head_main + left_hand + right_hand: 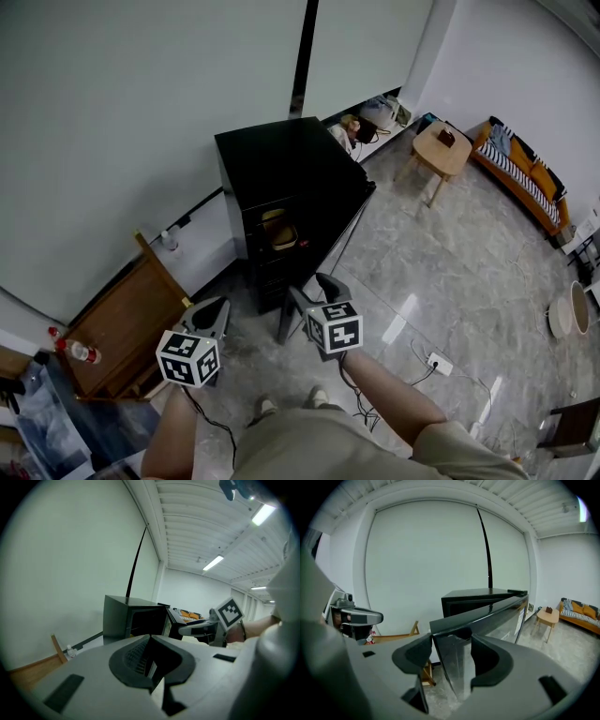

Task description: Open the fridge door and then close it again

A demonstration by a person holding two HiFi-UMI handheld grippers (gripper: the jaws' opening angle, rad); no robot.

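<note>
A black mini fridge stands against the white wall with its door swung open toward me. Yellow items show inside. My right gripper is at the door's free edge. In the right gripper view the door's edge runs between the two jaws of the right gripper, and the pads close on it from both sides. My left gripper hangs to the left of the fridge, shut and holding nothing. The left gripper view has the left gripper closed, the fridge ahead of it and the right gripper to the right.
A wooden folding frame leans against the wall at left, with a bottle beside it. A small wooden table and an orange sofa stand at the far right. A power strip and cables lie on the tiled floor.
</note>
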